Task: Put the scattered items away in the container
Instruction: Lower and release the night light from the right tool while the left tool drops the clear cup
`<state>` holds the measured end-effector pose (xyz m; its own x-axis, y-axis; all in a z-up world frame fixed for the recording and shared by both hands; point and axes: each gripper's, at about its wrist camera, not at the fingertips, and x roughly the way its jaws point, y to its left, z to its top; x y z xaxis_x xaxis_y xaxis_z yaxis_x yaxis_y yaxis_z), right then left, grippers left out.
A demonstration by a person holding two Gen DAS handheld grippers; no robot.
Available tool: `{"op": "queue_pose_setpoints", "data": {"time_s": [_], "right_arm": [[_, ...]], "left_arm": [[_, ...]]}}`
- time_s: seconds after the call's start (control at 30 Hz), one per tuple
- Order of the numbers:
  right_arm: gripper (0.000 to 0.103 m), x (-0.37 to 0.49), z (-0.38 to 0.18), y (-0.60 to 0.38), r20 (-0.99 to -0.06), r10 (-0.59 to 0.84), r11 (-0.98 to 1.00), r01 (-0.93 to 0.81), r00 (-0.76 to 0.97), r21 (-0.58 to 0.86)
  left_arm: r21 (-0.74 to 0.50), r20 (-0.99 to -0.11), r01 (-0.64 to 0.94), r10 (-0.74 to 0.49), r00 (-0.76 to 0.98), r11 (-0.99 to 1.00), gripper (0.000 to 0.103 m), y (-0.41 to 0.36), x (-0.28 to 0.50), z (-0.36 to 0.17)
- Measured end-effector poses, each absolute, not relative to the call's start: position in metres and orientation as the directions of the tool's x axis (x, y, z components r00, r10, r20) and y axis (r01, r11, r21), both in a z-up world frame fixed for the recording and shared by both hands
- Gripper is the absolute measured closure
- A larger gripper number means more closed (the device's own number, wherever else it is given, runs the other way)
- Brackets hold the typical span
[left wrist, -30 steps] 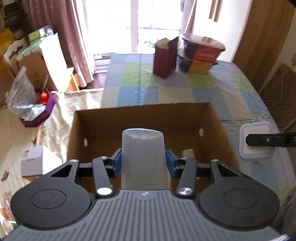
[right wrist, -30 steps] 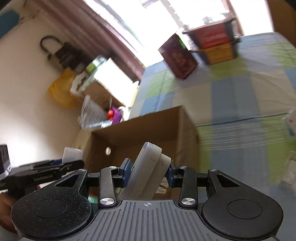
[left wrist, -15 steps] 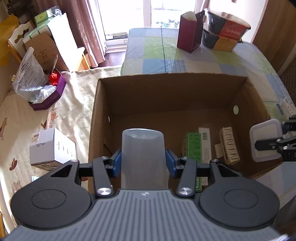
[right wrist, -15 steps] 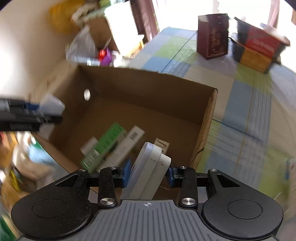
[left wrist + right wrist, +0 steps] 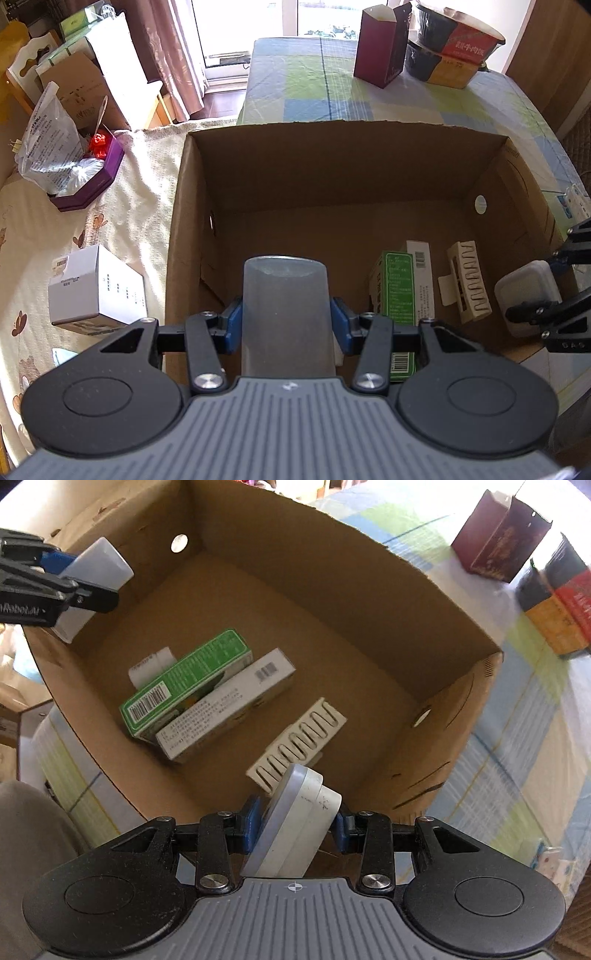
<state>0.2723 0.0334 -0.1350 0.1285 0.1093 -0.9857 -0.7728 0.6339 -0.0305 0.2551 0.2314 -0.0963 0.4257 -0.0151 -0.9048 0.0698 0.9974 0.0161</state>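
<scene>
The carton holds a green box, a white box and a slotted piece. Above it, the left tool grips a grey cup; the right tool grips a white case. The worktop has a checked cloth.

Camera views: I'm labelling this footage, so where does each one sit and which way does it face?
Left wrist: on the left hand-held gripper, looking down into the cardboard box from its near side; its fingers clamp a grey cup.
Right wrist: on the right hand-held gripper, looking into the box from its right corner; it grips a white case; a trouser leg shows bottom left.
Shared: the box, green carton, maroon box, and each other's hand-held gripper.
</scene>
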Motion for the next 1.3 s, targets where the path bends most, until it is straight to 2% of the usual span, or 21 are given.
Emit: {"op": "queue_pose_setpoints", "data": {"time_s": [0.5,0.87,0.93,0.97,1.0,1.07,1.13,1.3], "right_arm": [[0.061,0.278,-0.137,0.031,-0.989,0.119,0.639,-0.769,0.09,0.007],[0.061,0.278,-0.134,0.032,-0.987,0.137,0.64,-0.768,0.089,0.019],[0.059,0.279,-0.136,0.022,-0.986,0.143,0.638,-0.77,0.087,0.025],[0.05,0.279,-0.134,0.024,-0.985,0.15,0.637,-0.77,0.09,0.027],[0.034,0.277,-0.131,0.025,-0.983,0.16,0.636,-0.771,0.095,0.028],[0.025,0.278,-0.127,0.024,-0.98,0.164,0.637,-0.771,0.115,0.016],[0.025,0.279,-0.126,0.023,-0.979,0.165,0.639,-0.769,0.118,0.015],[0.025,0.277,-0.121,0.019,-0.977,0.173,0.642,-0.767,0.122,0.018]], "left_arm": [[0.01,-0.923,0.062,-0.015,0.385,0.998,0.06,0.235,0.263,-0.108],[0.055,-0.937,0.063,0.03,0.348,0.997,0.059,0.233,0.268,-0.118],[0.059,-0.938,0.063,0.034,0.344,0.996,0.059,0.233,0.268,-0.119],[0.061,-0.939,0.063,0.036,0.342,0.996,0.059,0.233,0.269,-0.119],[0.06,-0.94,0.064,0.035,0.34,0.996,0.056,0.232,0.269,-0.119],[0.056,-0.941,0.067,0.03,0.336,0.996,0.042,0.232,0.268,-0.119],[0.058,-0.943,0.072,0.031,0.331,0.996,0.026,0.231,0.269,-0.118],[0.057,-0.952,0.08,0.03,0.304,0.995,0.015,0.227,0.27,-0.119]]}}
